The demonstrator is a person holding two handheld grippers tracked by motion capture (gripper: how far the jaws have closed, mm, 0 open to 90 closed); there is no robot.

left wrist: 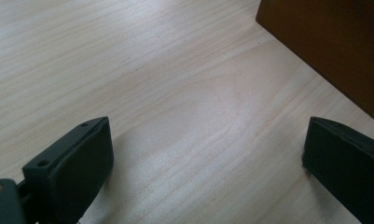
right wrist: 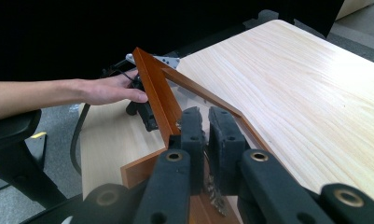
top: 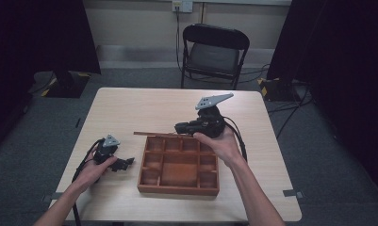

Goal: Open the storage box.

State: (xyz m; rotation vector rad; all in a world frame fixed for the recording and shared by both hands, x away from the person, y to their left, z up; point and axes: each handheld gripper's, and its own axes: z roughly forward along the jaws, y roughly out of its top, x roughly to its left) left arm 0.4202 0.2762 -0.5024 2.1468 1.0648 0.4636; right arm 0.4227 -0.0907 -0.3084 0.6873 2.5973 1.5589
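A brown wooden box with several empty compartments lies on the light wood table. Its wood-framed lid with a clear pane is lifted off the far rim. My right gripper is shut on the lid's edge. In the right gripper view the two jaws pinch the frame and pane. My left gripper rests on the table just left of the box, open with nothing in it. In the left gripper view its jaws stand wide apart over bare table, with the box wall at the upper right.
A black folding chair stands beyond the table's far edge. Dark curtains hang on both sides and cables lie on the floor at the right. In the right gripper view, the other hand holds the left gripper beside the lid.
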